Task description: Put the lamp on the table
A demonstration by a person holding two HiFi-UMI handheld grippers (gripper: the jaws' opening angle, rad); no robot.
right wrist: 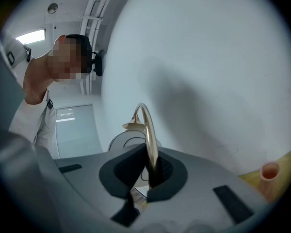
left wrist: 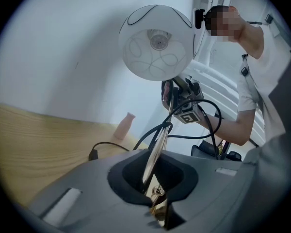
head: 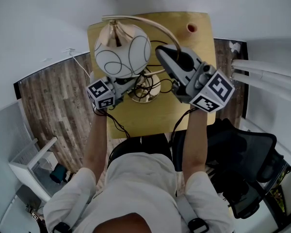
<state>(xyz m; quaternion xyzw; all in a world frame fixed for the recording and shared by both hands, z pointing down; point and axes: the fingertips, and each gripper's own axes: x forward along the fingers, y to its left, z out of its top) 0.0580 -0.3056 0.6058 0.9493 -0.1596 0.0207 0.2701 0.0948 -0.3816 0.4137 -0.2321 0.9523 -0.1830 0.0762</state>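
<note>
- Gold-stemmed lamp (head: pixel 122 56) with a white globe shade, base low over the middle of the yellow wooden table (head: pixel 150 123); whether it touches is unclear.
- left gripper (head: pixel 131 85) clamped on the stem (left wrist: pixel 157 144) near the base.
- right gripper (head: pixel 161 52) closed tight on the stem's arch.
- Black cord (head: pixel 117 124) trails over the table's front edge.
- Pink vase (head: pixel 191 28) at the far corner.

White walls (head: pixel 39 13), wood-plank floor (head: pixel 51 98), black office chair (head: pixel 247 152)

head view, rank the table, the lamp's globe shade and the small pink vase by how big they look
table
globe shade
small pink vase
the shade is nearer the camera, so it looks enlarged
</note>
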